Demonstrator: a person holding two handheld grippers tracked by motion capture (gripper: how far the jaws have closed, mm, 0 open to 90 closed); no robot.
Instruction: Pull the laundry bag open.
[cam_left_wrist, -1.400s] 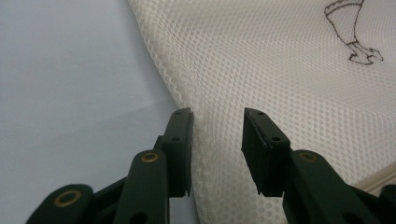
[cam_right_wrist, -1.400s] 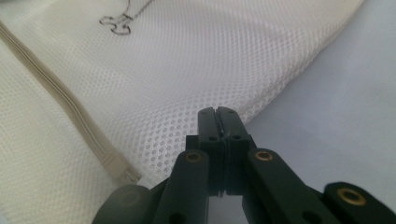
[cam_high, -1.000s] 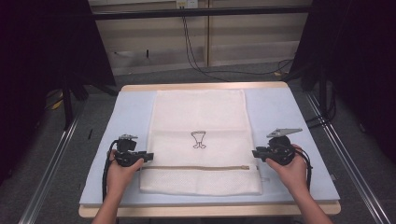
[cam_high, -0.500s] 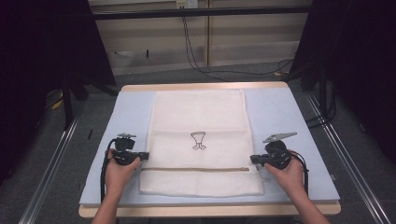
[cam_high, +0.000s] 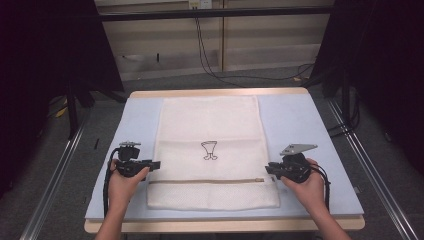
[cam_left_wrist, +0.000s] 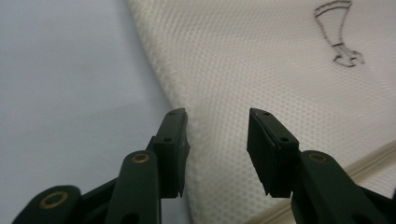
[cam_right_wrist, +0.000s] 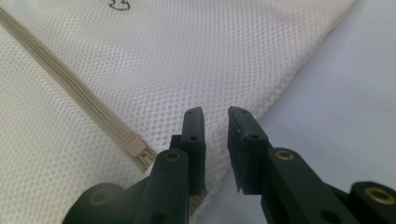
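A white mesh bag lies flat on the light-blue table, with a black drawn mark at its middle and a beige zipper across its near part. My left gripper is at the bag's left edge, just above the zipper line. It is open, and the bag's edge runs between its jaws. My right gripper is at the bag's right edge by the zipper's end. Its jaws stand a narrow gap apart over that edge.
The tabletop has a wooden rim and bare blue strips on both sides of the bag. Metal rails run along the floor left and right. Cables hang at the back wall.
My right gripper has shifted slightly toward the person, down to the zipper's end. The left gripper has hardly moved.
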